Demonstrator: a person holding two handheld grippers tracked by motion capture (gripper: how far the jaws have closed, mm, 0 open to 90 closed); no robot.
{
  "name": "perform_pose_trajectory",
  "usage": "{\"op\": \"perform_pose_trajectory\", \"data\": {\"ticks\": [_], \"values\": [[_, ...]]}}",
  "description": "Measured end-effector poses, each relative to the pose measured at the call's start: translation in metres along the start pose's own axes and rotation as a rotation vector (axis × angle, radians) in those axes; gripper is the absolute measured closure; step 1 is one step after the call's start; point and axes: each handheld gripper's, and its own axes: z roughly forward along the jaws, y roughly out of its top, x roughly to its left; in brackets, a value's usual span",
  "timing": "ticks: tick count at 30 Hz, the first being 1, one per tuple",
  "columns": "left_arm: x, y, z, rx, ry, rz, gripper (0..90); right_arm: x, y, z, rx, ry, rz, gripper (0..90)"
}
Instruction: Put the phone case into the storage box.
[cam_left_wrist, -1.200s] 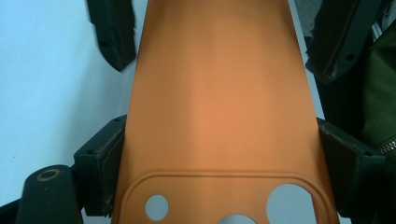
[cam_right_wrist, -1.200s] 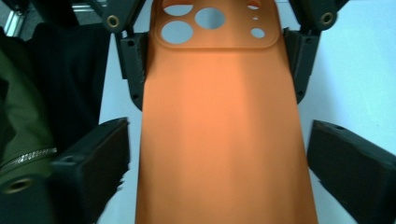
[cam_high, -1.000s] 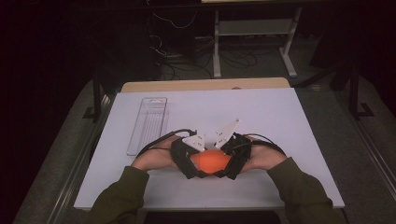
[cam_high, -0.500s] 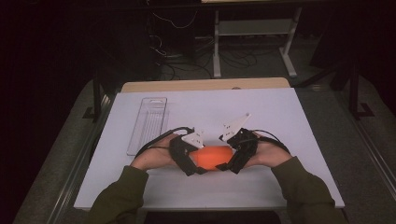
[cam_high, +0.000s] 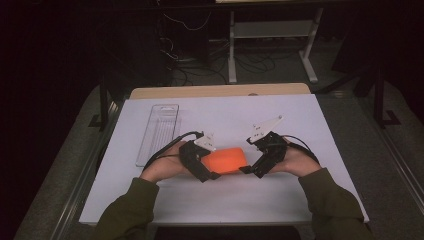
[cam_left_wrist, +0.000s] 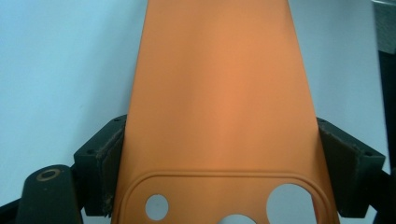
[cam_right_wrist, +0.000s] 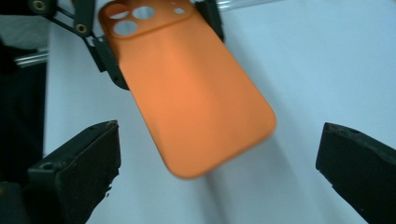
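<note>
- One orange phone case (cam_high: 226, 160), one clear tray (cam_high: 158, 132) left of it, on the white surface (cam_high: 300, 120).
- Left claw (cam_left_wrist: 219, 154) clamps the case's camera end.
- Right claw (cam_right_wrist: 219, 163) gapes wide, just off the case's other end.

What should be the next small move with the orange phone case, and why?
Probably carry the soft orange phone case toward the clear plastic tray. The left gripper is clamped on its camera-hole end, lifting it off the white table, while the right gripper is open and apart.
</note>
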Motion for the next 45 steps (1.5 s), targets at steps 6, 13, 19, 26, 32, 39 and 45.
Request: {"op": "perform_pose_trajectory", "data": {"ticks": [6,13,19,26,32,39,45], "values": [[0.005,-0.001,0.001,-0.003,0.045,-0.09,15.4,-0.005,-0.009,-0.006,-0.008,-0.07,0.073,0.0],[0.007,-0.001,0.003,-0.01,0.082,-0.13,15.4,-0.007,-0.019,-0.011,-0.029,-0.136,0.172,0.0],[0.008,0.0,0.004,-0.008,0.116,-0.162,15.4,-0.007,-0.033,-0.009,0.004,-0.193,0.226,0.0],[0.011,0.001,0.003,0.005,0.143,-0.178,15.4,0.001,-0.046,-0.012,-0.031,-0.214,0.287,0.0],[0.01,0.001,0.004,-0.001,0.153,-0.211,15.4,0.008,-0.054,-0.014,-0.078,-0.259,0.325,0.0],[0.01,0.001,0.005,-0.004,0.172,-0.244,15.4,0.022,-0.065,-0.006,-0.098,-0.358,0.368,0.0],[0.011,0.001,0.004,-0.015,0.171,-0.258,15.4,0.027,-0.072,-0.001,-0.112,-0.37,0.399,0.0]]}}
